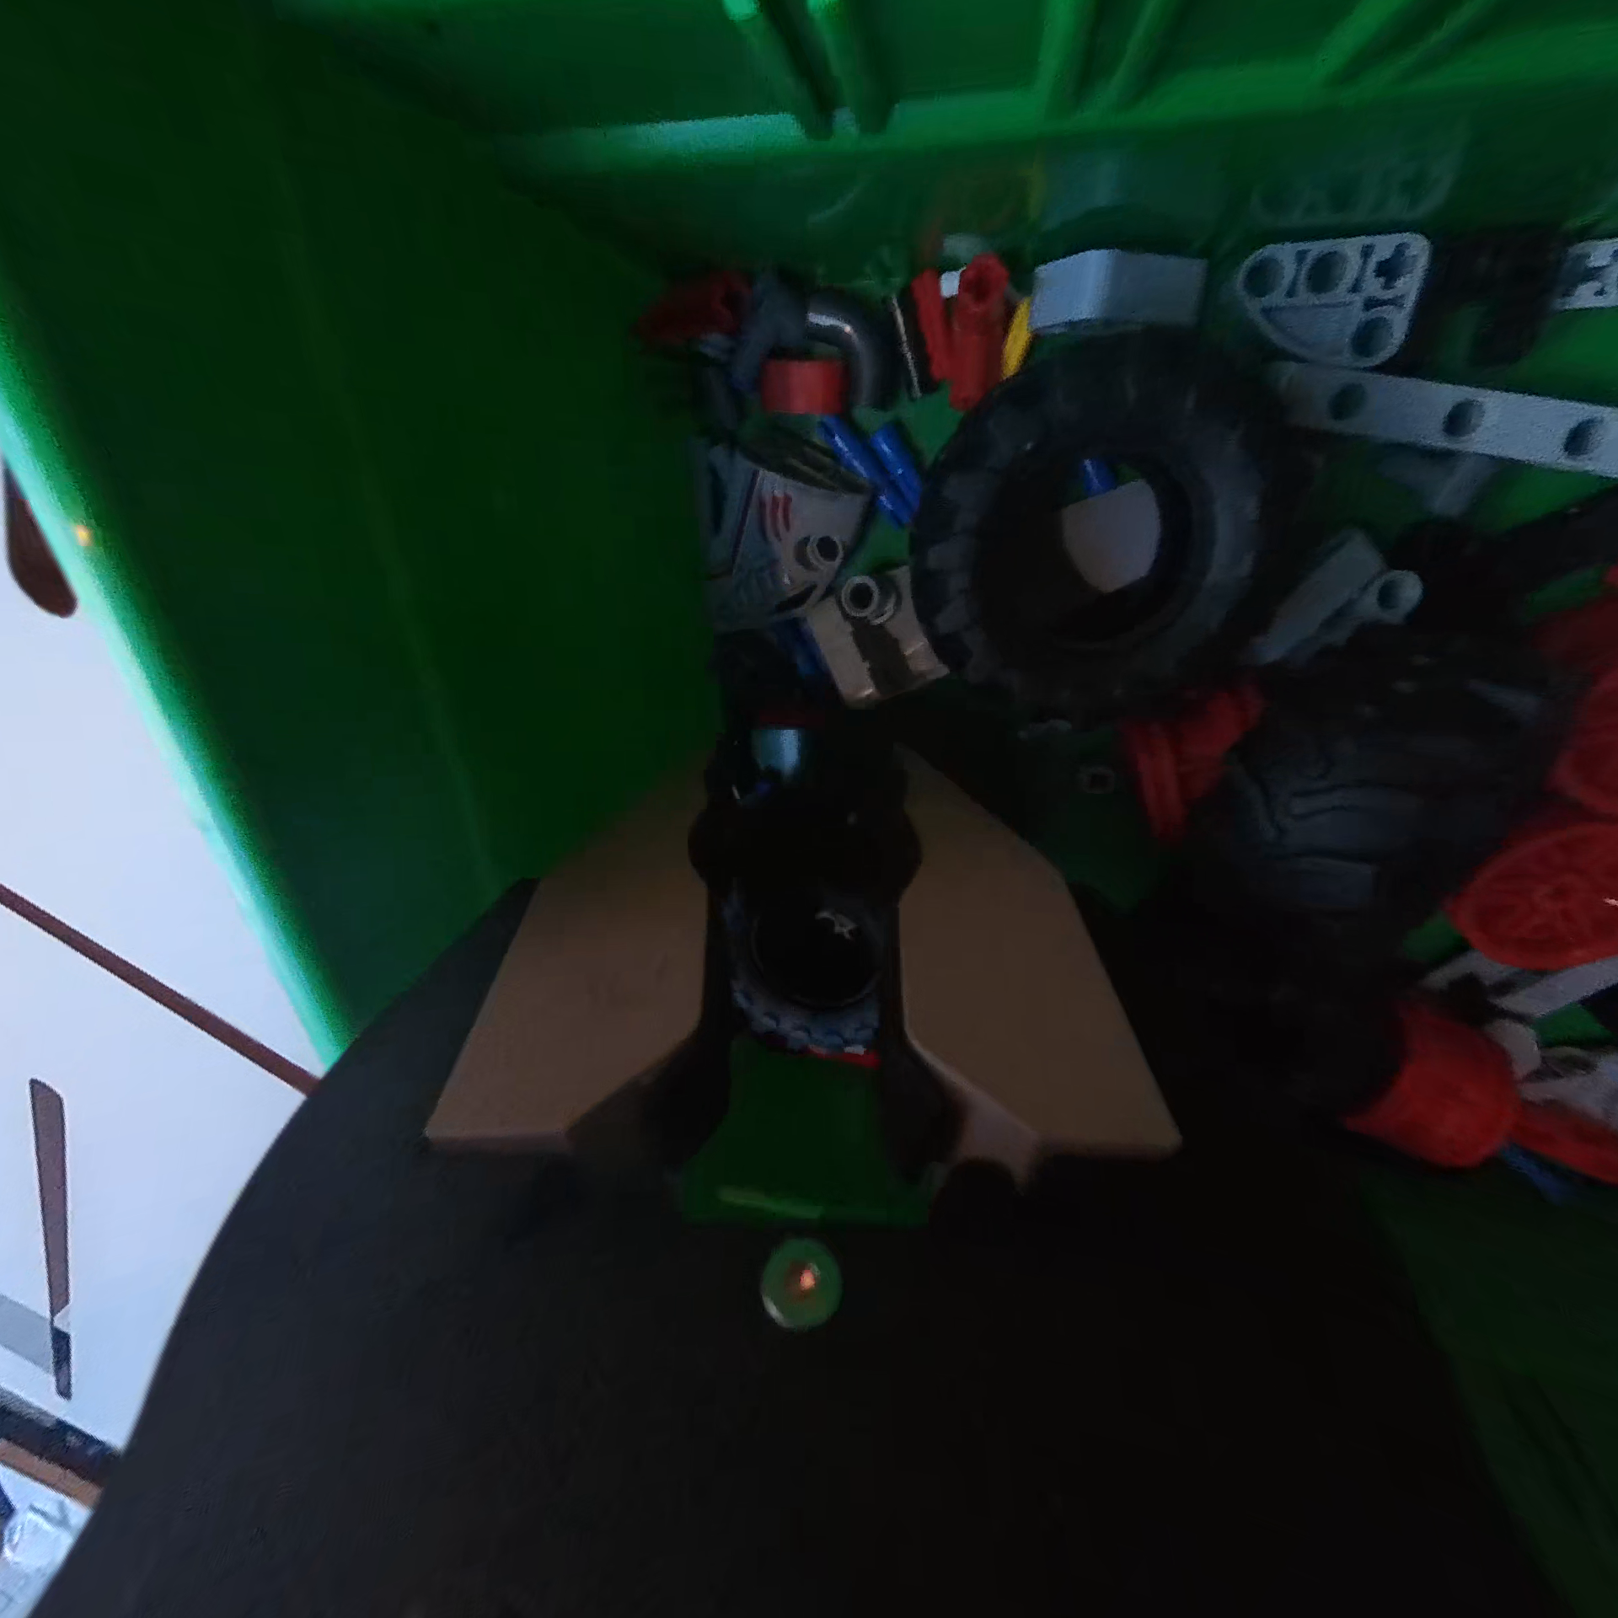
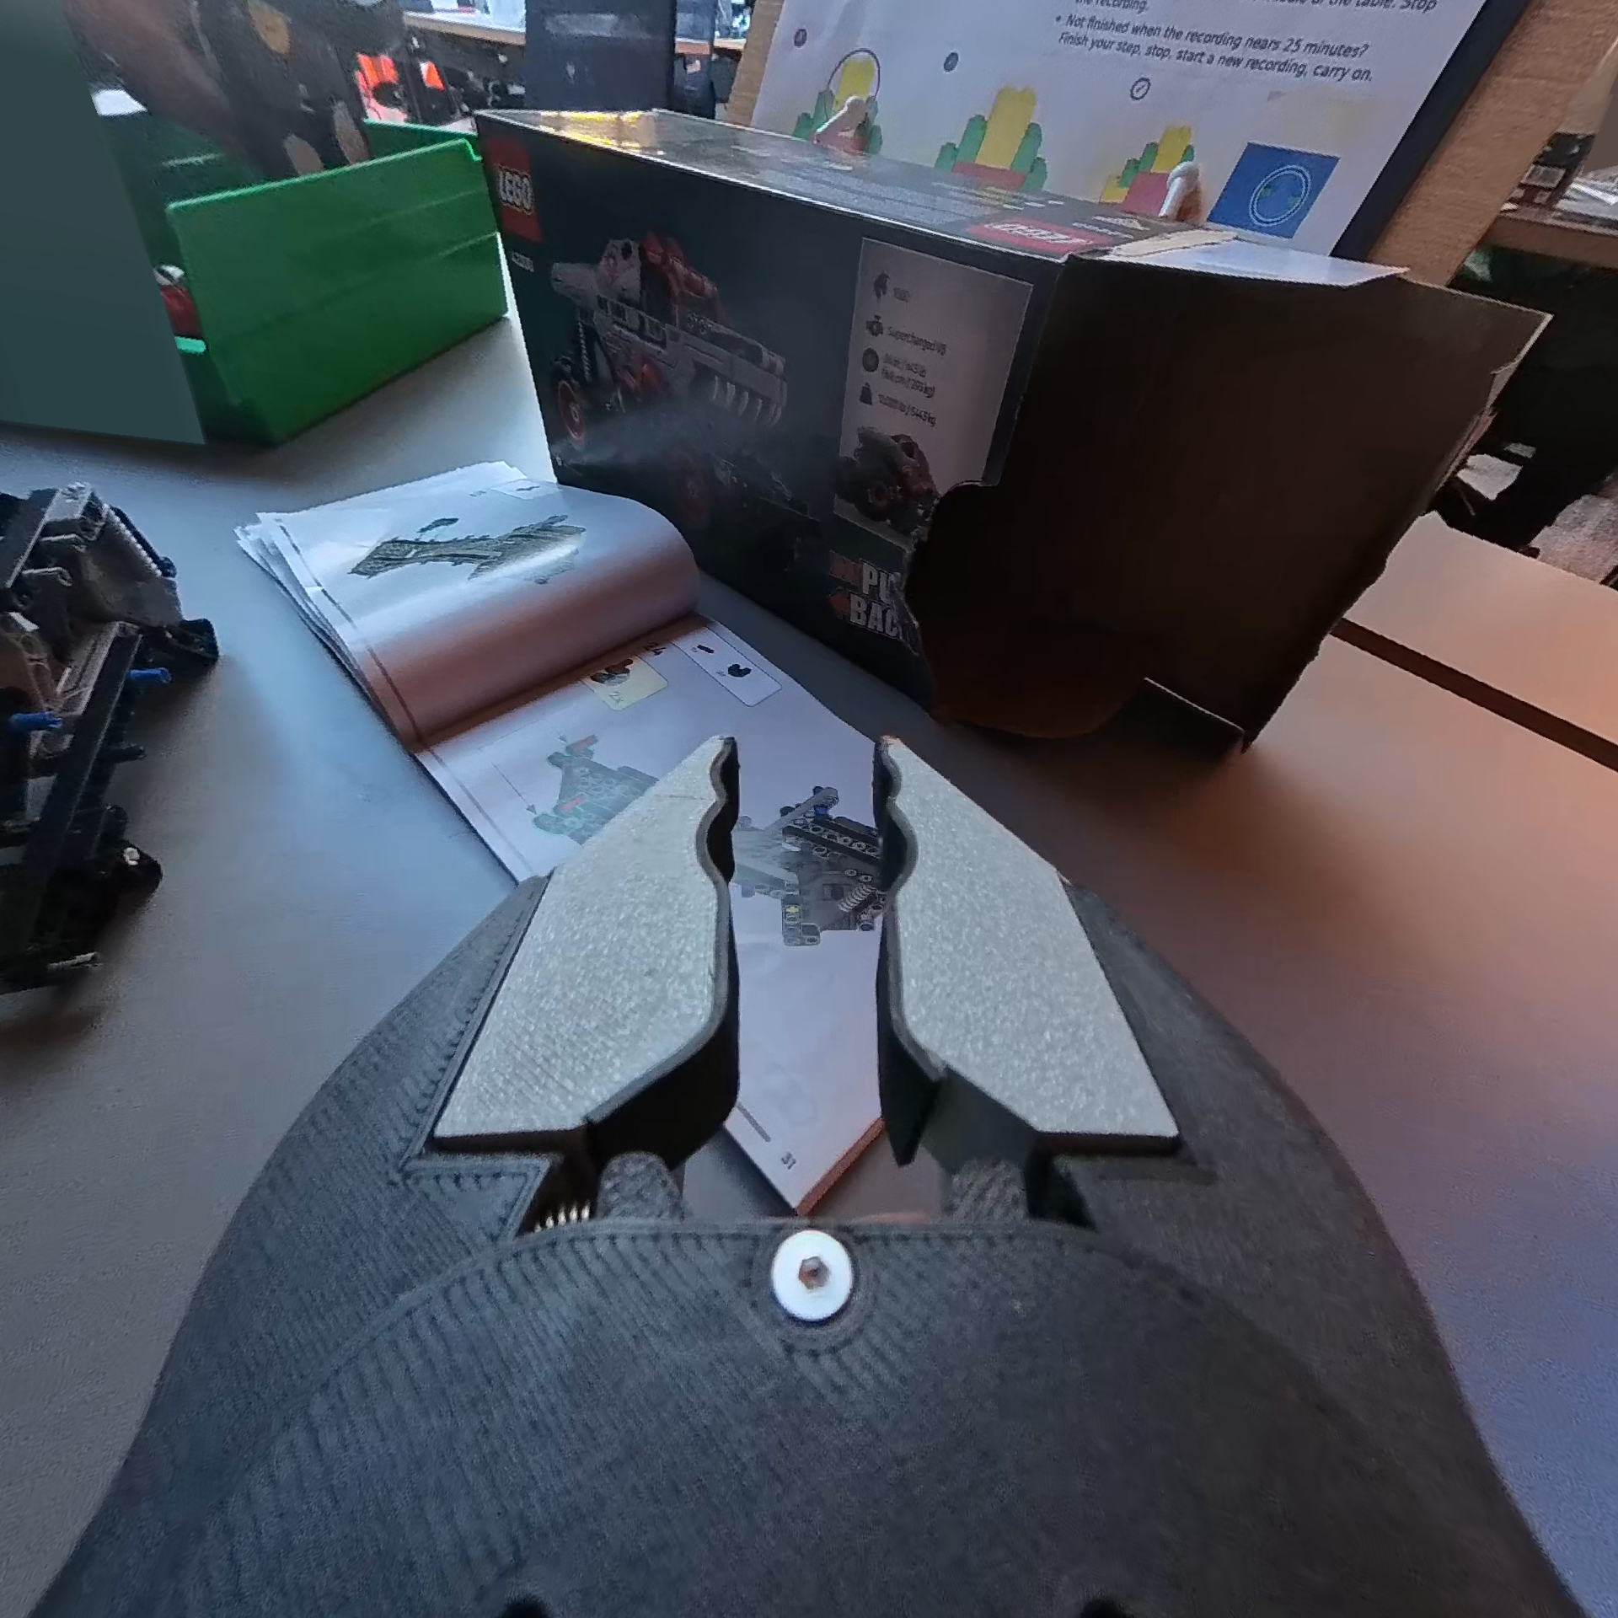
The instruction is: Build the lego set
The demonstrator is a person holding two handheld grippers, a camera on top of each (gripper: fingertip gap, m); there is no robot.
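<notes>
In the left wrist view my left gripper [image 1: 805, 814] reaches down into a green bin [image 1: 394, 438] of loose pieces. Its jaws are closed on a small black tyre [image 1: 810, 1024] with a treaded rim. Past the tips lie a large black tyre [image 1: 1094, 525], grey beams [image 1: 1445, 420], red pins [image 1: 963, 333] and red wheel hubs [image 1: 1541, 911]. My right gripper [image 2: 805, 770] is open and empty, hovering over the open instruction booklet [image 2: 525, 630] on the table [image 2: 306, 875]. The partly built dark model [image 2: 79, 700] stands at the left edge.
The set's box [image 2: 788, 350] stands behind the booklet, its torn end flap to the right. The green bin [image 2: 333, 289] sits at the back left. A printed sheet with brick pictures [image 2: 1094, 87] leans behind the box. Spacing between my two grippers at the tips: around 65 centimeters.
</notes>
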